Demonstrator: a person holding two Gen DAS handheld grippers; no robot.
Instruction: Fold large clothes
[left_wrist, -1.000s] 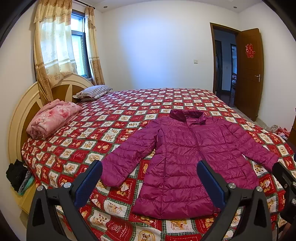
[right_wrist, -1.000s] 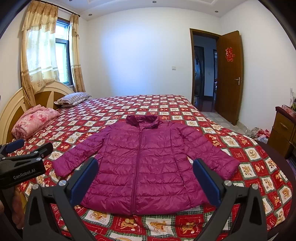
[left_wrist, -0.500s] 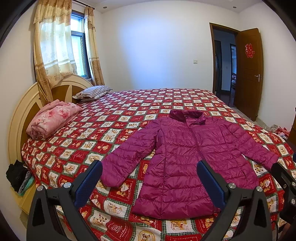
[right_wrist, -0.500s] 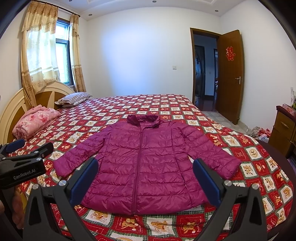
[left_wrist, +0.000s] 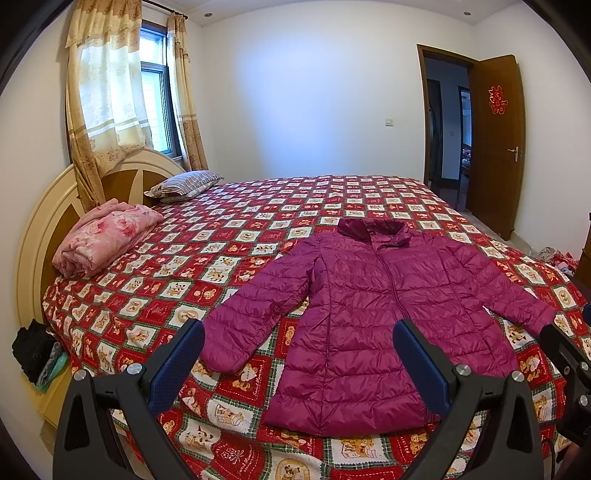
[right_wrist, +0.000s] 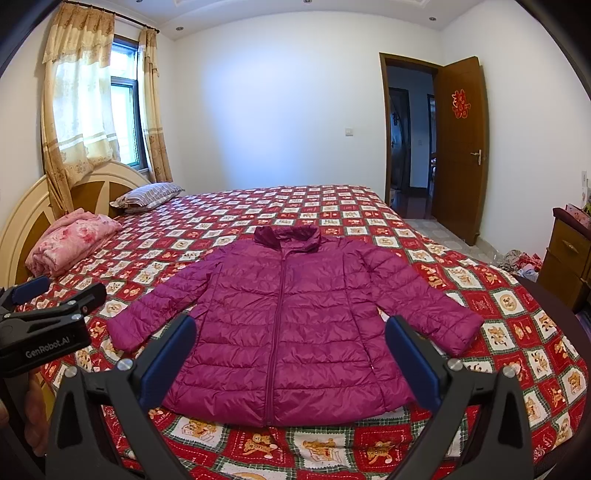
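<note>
Left wrist view looks across a bed (left_wrist: 258, 206) covered in a red checked quilt with cartoon squares, and a magenta puffer jacket (left_wrist: 373, 314) lies flat on it, zipped, collar pointing toward 12 o'clock and hem toward 6 o'clock. Both sleeves spread outward, one cuff toward 8 o'clock, the other toward 3 o'clock. The left gripper (left_wrist: 297, 363) hovers at the near edge of the bed with its jaws spread wide and nothing between them; one blue pad sits just beside the near sleeve cuff, the other overlaps the jacket's lower body in the picture, though contact cannot be judged. At 10 o'clock a folded pink blanket (left_wrist: 103, 236) rests against the curved headboard (left_wrist: 40, 225), with a striped pillow (left_wrist: 183, 184) beyond it. Curtains (left_wrist: 103, 96) hang over the window at 11 o'clock, and a brown door (left_wrist: 496, 144) stands open at 2 o'clock. Right wrist view shows the same jacket (right_wrist: 291, 314) centred, hem near the bed's front edge. The right gripper (right_wrist: 290, 360) likewise has its jaws wide apart and empty, framing the jacket's lower half. At 9 o'clock in this view the left gripper (right_wrist: 51, 314) appears, well clear of the sleeve.
</note>
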